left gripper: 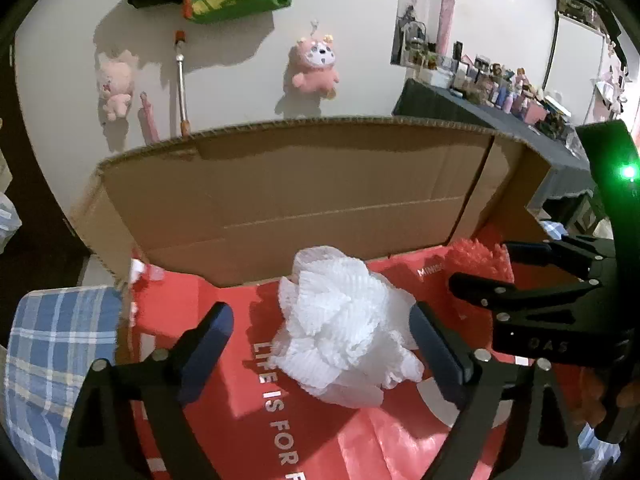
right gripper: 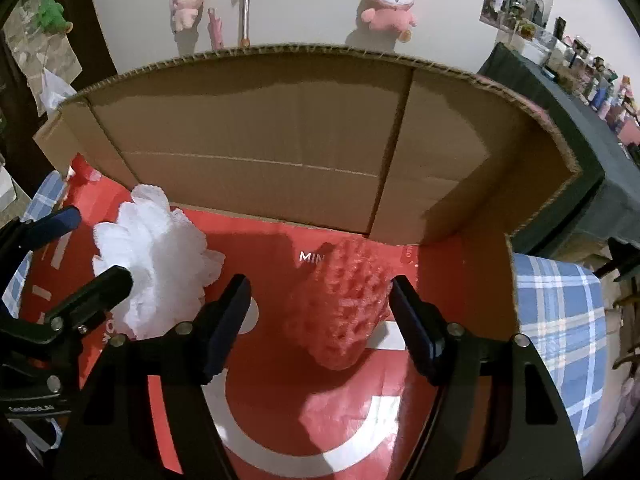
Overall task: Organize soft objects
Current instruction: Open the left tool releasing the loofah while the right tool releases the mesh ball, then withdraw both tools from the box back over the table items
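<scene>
A white mesh bath puff (left gripper: pixel 344 332) lies on a red printed bag (left gripper: pixel 248 392) in front of a cardboard box (left gripper: pixel 304 188). My left gripper (left gripper: pixel 320 344) is open, its fingers on either side of the puff. A pink foam net sleeve (right gripper: pixel 344 300) lies on the same red bag (right gripper: pixel 304 412) to the right of the puff (right gripper: pixel 152 264). My right gripper (right gripper: pixel 320 320) is open with its fingers on either side of the sleeve. Whether the pads touch either object I cannot tell. The right gripper (left gripper: pixel 500 272) shows at the right of the left wrist view.
The cardboard box wall (right gripper: pixel 288 140) stands upright just behind both objects. Blue plaid cloth (left gripper: pixel 52 368) lies under the bag on both sides (right gripper: pixel 560 320). Pink plush toys (left gripper: pixel 316 64) hang on the wall. A cluttered dark table (left gripper: pixel 500 104) stands at the right.
</scene>
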The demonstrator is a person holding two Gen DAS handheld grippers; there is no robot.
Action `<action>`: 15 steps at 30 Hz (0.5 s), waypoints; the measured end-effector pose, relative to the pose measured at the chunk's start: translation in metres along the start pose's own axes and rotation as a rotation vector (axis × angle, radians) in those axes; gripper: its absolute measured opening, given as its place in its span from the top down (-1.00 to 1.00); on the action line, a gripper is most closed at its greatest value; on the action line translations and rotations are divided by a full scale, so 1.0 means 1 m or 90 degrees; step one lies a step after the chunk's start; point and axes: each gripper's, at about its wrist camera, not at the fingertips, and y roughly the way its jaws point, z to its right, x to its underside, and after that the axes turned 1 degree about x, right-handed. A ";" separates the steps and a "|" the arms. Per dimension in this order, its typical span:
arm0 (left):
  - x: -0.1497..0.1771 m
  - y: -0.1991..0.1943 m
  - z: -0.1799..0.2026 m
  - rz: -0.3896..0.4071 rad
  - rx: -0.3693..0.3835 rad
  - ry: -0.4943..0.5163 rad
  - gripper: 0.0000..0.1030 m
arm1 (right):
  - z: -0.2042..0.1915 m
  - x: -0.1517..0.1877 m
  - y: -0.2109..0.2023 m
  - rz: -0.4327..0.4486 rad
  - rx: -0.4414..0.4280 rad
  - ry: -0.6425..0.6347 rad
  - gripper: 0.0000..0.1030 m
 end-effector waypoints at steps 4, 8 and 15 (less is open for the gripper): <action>0.000 -0.020 0.000 0.021 -0.007 -0.006 -0.88 | 0.002 0.002 -0.016 0.015 -0.002 0.007 -0.43; 0.003 -0.050 0.002 0.050 -0.021 -0.010 -0.99 | 0.004 0.008 -0.045 0.040 -0.004 0.016 -0.48; 0.011 -0.115 0.011 0.111 -0.029 -0.010 -1.00 | -0.002 0.026 -0.108 0.098 0.001 0.015 -0.53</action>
